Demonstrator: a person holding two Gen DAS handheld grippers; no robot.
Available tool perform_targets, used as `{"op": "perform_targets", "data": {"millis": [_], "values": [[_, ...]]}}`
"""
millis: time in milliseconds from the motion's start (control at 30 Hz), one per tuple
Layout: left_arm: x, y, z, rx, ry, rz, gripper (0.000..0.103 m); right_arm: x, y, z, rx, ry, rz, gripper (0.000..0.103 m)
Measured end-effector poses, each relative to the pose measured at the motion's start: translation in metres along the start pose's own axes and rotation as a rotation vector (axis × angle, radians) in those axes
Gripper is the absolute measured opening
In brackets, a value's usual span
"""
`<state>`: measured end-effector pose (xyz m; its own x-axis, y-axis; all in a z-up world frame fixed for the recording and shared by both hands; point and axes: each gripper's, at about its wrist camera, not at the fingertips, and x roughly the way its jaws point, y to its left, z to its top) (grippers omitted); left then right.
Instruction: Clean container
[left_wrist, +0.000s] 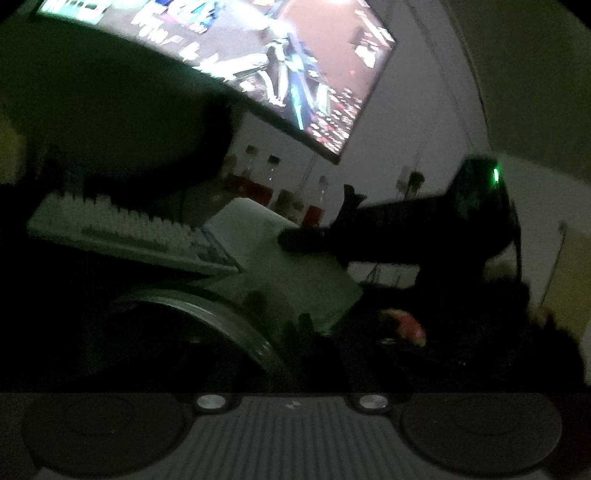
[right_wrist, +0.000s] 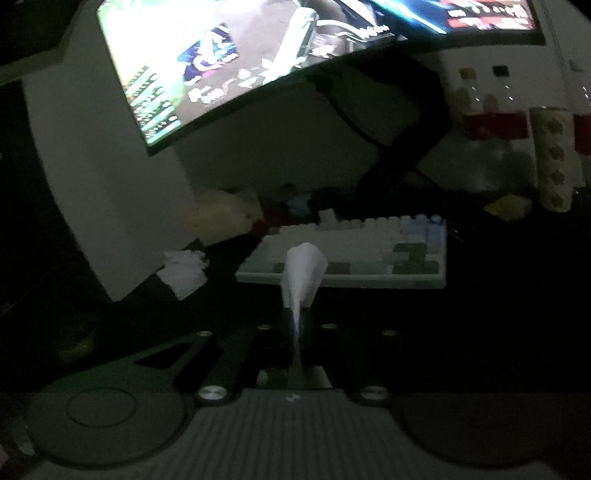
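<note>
Though the room is dark and both views are blurred, a lit monitor fills the top of the right wrist view and shows again, tilted, across the upper middle of the left wrist view. Below it the dark worktop spreads over the lower half of the frame. A white keyboard lies on it at centre; in the left wrist view it sits at middle left. Bottles with red contents stand at the upper right, against the wall. The container, a round vessel with a pale rim, curves through the lower centre of the left wrist view, just below a pale boxy thing that I cannot identify. The left tongs are near the rim, but they are too dark to tell how far apart the fingers stand or whether they hold anything. The right tongs are closed tight on a white tissue, which sticks up from between the fingers at lower centre, in front of the keyboard. More crumpled tissue lies at middle left.
</note>
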<state>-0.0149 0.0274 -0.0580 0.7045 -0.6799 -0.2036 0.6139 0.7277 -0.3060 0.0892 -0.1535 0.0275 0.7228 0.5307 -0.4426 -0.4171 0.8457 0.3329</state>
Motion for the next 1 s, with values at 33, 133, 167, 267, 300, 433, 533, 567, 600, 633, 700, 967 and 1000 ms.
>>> {"op": "perform_targets", "data": {"millis": [33, 133, 167, 267, 300, 433, 533, 567, 600, 633, 700, 967, 1000], "values": [[0.000, -0.003, -0.003, 0.019, 0.010, 0.014, 0.016, 0.001, 0.004, -0.001, -0.008, 0.006, 0.005, 0.005], [0.002, -0.004, -0.010, 0.052, 0.050, 0.054, 0.036, 0.007, 0.014, -0.009, -0.032, 0.031, 0.020, 0.005], [0.003, -0.003, -0.012, 0.059, 0.060, 0.064, 0.036, 0.011, 0.018, -0.012, -0.038, 0.042, 0.025, 0.005], [0.006, 0.001, -0.019, 0.078, 0.090, 0.094, 0.037, 0.019, 0.028, -0.017, -0.062, 0.058, 0.025, 0.006], [0.007, 0.002, -0.020, 0.080, 0.096, 0.103, 0.037, 0.020, 0.033, -0.019, -0.076, 0.055, 0.021, 0.006], [0.008, 0.005, -0.021, 0.077, 0.093, 0.133, 0.040, 0.024, 0.059, -0.024, -0.140, 0.045, 0.028, 0.006], [0.009, 0.010, -0.021, 0.049, 0.086, 0.134, 0.040, 0.028, 0.081, -0.029, -0.170, 0.055, 0.105, 0.006], [0.009, 0.010, -0.021, 0.048, 0.083, 0.142, 0.040, 0.030, 0.088, -0.031, -0.180, 0.059, 0.132, 0.006], [0.009, 0.011, -0.021, 0.048, 0.081, 0.148, 0.040, 0.031, 0.093, -0.032, -0.189, 0.060, 0.145, 0.006], [0.010, 0.011, -0.021, 0.046, 0.080, 0.152, 0.040, 0.031, 0.096, -0.032, -0.198, 0.061, 0.151, 0.006], [0.009, 0.011, -0.020, 0.039, 0.083, 0.152, 0.040, 0.034, 0.091, -0.031, -0.197, 0.059, 0.137, 0.005], [0.012, 0.010, -0.017, 0.015, 0.095, 0.156, 0.040, 0.039, 0.067, -0.025, -0.136, 0.038, -0.009, 0.006], [0.012, 0.010, -0.017, 0.012, 0.095, 0.156, 0.040, 0.038, 0.075, -0.028, -0.163, 0.042, 0.027, 0.006]]}}
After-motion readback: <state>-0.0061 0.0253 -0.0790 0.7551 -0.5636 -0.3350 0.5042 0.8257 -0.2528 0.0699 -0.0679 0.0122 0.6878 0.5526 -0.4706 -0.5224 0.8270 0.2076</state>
